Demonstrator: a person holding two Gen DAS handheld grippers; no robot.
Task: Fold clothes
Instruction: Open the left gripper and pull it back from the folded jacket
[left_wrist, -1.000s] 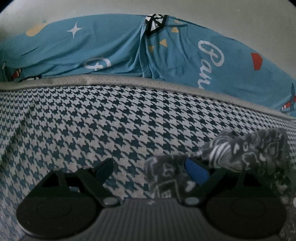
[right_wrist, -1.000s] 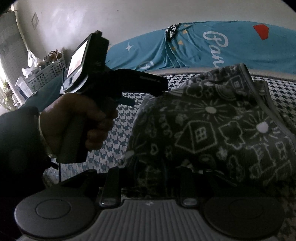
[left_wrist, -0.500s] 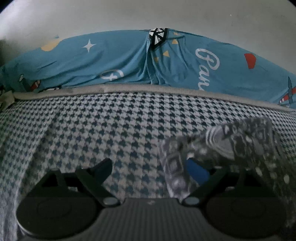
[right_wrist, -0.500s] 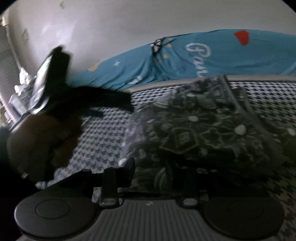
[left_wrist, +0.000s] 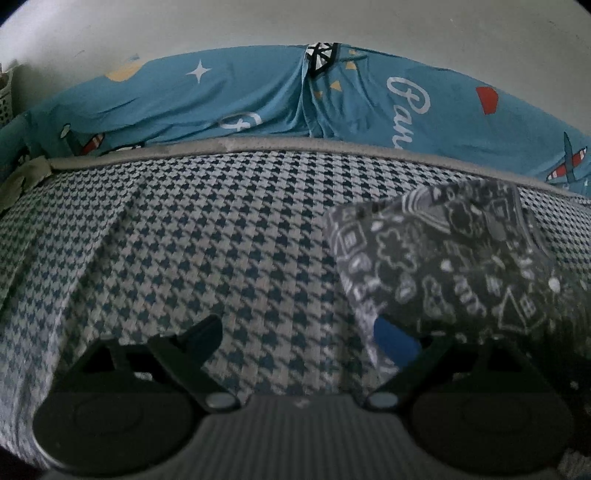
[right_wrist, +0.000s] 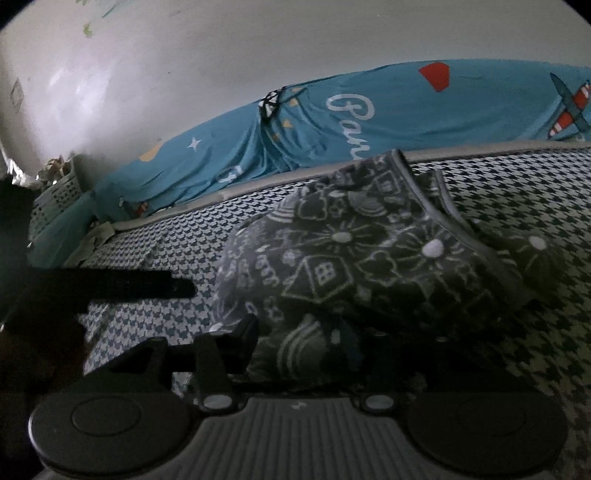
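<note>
- Houndstooth-patterned bed surface (left_wrist: 229, 236), blue and white, serves as the folding area; a pale wall stands behind it.
- Dark grey doodle-print garment (right_wrist: 369, 258) lies bunched on that surface, folded over itself into a thick pad, with a grey-trimmed edge raised at its far side. Judgement: a fold has been laid and the piece is being let down to rest.
- Right gripper (right_wrist: 303, 343) sits at the garment's near edge. Its jaws are opening; cloth lies between them, and the fingers no longer appear to pinch it. Judgement: this is a release, so the fold keeps its shape.
- Left gripper (left_wrist: 299, 343) hovers over bare bedding beside the garment's left corner, jaws spread wide with nothing clamped. The cloth's hem drapes over its right finger (left_wrist: 399, 343) only.
- Blue printed sheet (left_wrist: 258, 99), with stars, aeroplanes and lettering, is heaped along the far edge against the wall, well apart from the work.
- White perforated basket (right_wrist: 55, 192) stands at far left.
</note>
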